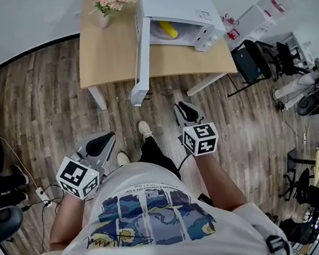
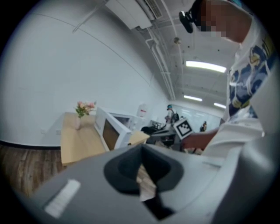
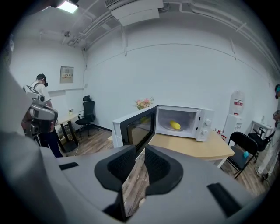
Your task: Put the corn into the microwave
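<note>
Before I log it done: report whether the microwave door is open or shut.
Open: the door stands swung out, corn visible inside.

Both arms held low before the torso, left tongs (image 1: 102,141) closed, right tongs (image 1: 185,109) narrowly parted, empty

Ahead of your right gripper (image 3: 140,162), a wooden table (image 3: 192,146) stands on plank floor (image 3: 94,138) by a white wall (image 3: 183,65); a black office chair (image 3: 87,111) sits off left, a ceiling light (image 3: 70,6) overhead.
</note>
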`<state>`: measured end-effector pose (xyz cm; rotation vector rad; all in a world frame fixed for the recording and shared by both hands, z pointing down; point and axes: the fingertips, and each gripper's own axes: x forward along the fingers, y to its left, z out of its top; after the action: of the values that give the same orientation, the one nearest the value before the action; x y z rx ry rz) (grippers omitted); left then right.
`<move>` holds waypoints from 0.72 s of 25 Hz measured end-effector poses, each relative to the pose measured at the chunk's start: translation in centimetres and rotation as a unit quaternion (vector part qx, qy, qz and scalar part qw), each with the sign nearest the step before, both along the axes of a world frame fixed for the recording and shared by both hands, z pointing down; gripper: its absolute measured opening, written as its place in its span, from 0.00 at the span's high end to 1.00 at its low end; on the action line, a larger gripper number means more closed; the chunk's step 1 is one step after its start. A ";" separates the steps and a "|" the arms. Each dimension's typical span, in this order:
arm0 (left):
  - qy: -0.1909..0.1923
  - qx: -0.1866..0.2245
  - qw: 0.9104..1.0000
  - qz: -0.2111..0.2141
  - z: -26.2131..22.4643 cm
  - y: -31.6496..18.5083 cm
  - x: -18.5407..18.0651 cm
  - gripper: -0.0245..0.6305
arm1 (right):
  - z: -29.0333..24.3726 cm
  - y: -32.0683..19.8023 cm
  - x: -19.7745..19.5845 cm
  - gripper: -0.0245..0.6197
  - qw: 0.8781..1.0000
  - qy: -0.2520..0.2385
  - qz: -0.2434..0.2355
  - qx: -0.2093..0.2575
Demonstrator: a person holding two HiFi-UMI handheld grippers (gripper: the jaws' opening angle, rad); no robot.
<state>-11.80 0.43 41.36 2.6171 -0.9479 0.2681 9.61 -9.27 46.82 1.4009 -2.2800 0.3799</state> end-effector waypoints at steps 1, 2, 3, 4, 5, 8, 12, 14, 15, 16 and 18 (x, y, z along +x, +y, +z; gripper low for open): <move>0.002 -0.001 1.000 0.003 0.2 0.1 0.1 0.95 | -0.2 0.3 -0.1 0.86 1.000 0.001 -0.002 0.000; 0.002 -0.002 1.000 0.007 0.4 0.2 0.3 0.95 | -0.4 0.6 -0.2 0.86 1.000 0.001 -0.005 0.001; 0.002 -0.004 1.000 0.011 0.6 0.4 0.6 0.95 | -0.5 0.9 -0.4 0.88 1.000 0.003 -0.010 0.001; 0.003 -0.005 1.000 0.015 0.8 0.7 0.9 0.95 | -0.7 1.3 -0.7 0.88 1.000 0.005 -0.017 0.000; 0.003 -0.006 1.000 0.017 0.9 1.0 1.1 0.95 | -0.8 1.8 -1.0 0.89 1.000 0.009 -0.027 -0.002; 0.000 -0.007 1.000 0.013 1.0 1.4 1.3 0.95 | -1.5 2.9 -2.4 0.94 0.998 0.011 -0.069 -0.002; -0.008 -0.016 1.000 -0.008 1.8 1.5 1.4 0.95 | -1.9 3.8 -3.7 0.95 0.993 0.010 -0.118 0.006; -0.011 -0.024 1.000 -0.012 2.1 1.7 2.3 0.95 | -2.0 4.2 -3.5 0.95 0.991 0.009 -0.131 0.008; -0.013 -0.027 0.999 -0.010 2.2 1.8 3.0 0.95 | -2.1 4.4 -3.2 0.95 0.991 0.007 -0.136 0.009; -0.016 -0.029 0.999 -0.006 2.3 1.9 4.0 0.95 | -2.2 4.6 -2.7 0.95 0.990 0.004 -0.138 0.008; -0.022 -0.031 0.999 0.003 2.4 2.0 6.2 0.95 | -2.4 5.4 -1.4 0.95 0.990 -0.005 -0.139 0.007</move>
<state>-5.58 2.45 43.78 2.5684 -0.9311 0.3532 8.23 -3.89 44.45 1.0673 -2.4448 0.2824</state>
